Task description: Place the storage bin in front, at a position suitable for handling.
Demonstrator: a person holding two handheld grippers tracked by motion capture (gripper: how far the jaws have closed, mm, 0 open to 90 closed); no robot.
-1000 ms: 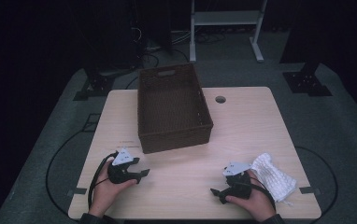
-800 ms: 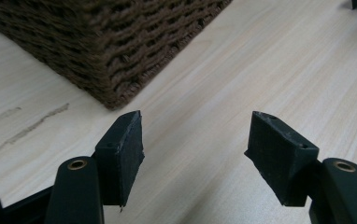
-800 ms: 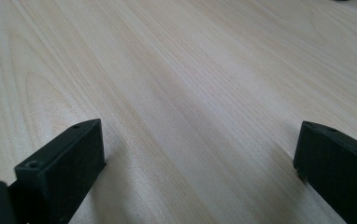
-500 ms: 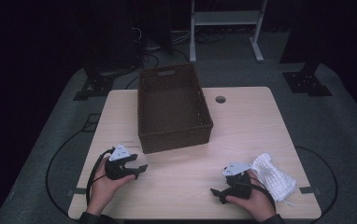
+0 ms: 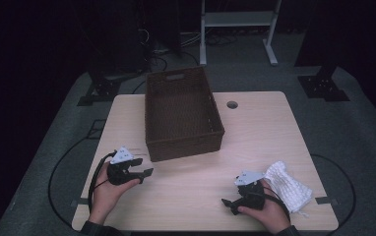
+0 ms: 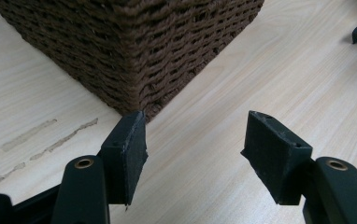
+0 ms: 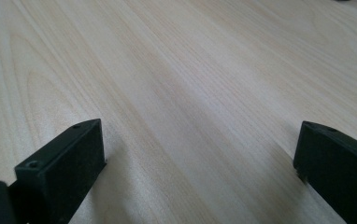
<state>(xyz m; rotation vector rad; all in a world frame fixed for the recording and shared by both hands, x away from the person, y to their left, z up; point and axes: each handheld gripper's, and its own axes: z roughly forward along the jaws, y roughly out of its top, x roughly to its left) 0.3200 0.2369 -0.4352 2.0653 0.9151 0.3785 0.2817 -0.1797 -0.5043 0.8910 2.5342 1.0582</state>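
Left gripper [image 5: 144, 173] held above the near-left part of the tabletop [image 5: 255, 132], just off the near-left corner of the woven brown basket [image 5: 183, 115]. Jaws apart with nothing between them, having just been closing a little; bare wood in the gap. Seen along those jaws in the left gripper view, the basket's corner [image 6: 134, 56] looms right ahead, its foot close behind the left pad, whether touching or not cannot be told. Faint pale scuff marks [image 6: 41, 135] on the wood to the left of that corner.

Right gripper [image 5: 228, 204] low at the near-right part of the tabletop, gripped in the person's right hand [image 5: 265, 211], pointing toward the left side. Jaws wide apart (wider than the left pair), empty, with plain wood grain [image 7: 190, 93] between and beyond them in the right gripper view.

White knitted cloth [image 5: 289, 187] lying bunched on the tabletop at the near-right edge, just beside the right hand and behind that gripper, well apart from the basket. Basket standing upright mid-table toward the far side, nothing visible inside, handle slot in its far wall. Small round hole [image 5: 232, 104] in the tabletop just right of the basket.
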